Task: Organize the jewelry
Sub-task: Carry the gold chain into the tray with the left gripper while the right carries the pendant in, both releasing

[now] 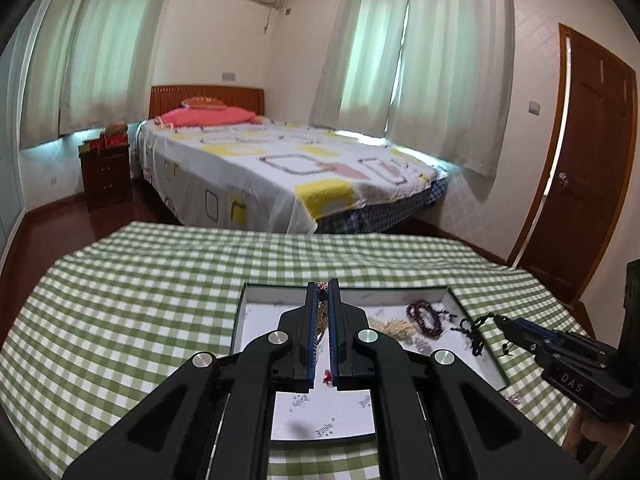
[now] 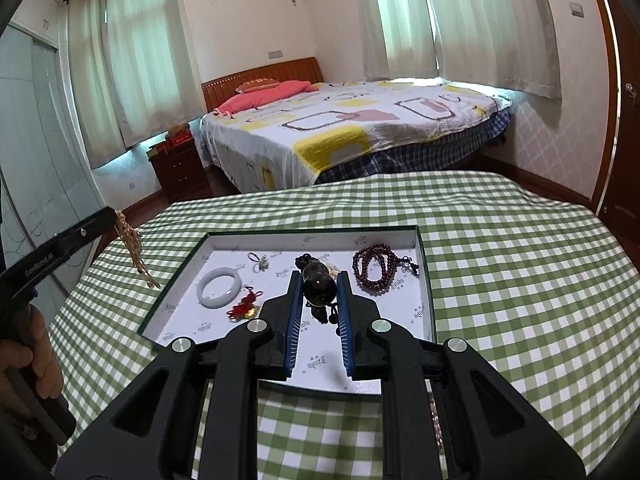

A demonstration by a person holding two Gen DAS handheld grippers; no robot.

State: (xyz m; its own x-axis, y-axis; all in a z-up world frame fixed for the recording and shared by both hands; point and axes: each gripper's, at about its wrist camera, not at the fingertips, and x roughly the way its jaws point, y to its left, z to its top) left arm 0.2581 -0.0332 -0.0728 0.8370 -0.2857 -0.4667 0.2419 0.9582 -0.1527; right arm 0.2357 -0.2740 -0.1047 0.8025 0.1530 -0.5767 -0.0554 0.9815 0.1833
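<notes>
A shallow box (image 2: 424, 248) with a white lining lies on the checked tablecloth. In it are a white bangle (image 2: 220, 286), a red knot charm (image 2: 244, 306), a small silver ring (image 2: 258, 260) and a dark red bead bracelet (image 2: 376, 266). My right gripper (image 2: 319, 276) is shut on a dark bead pendant (image 2: 318, 290) with black cords, held above the box. My left gripper (image 1: 323, 285) is shut on a gold chain (image 1: 321, 322). In the right wrist view that gold chain (image 2: 134, 250) hangs from the left gripper (image 2: 114, 216) over the box's left side. The right gripper (image 1: 498, 320) shows at the box's right edge.
The table under the green checked cloth (image 2: 500, 280) reaches to the frame's sides. Behind it stand a bed (image 1: 280, 164), a dark nightstand (image 1: 106, 176) and a wooden door (image 1: 592, 152). A person's hand (image 2: 28, 364) grips the left handle.
</notes>
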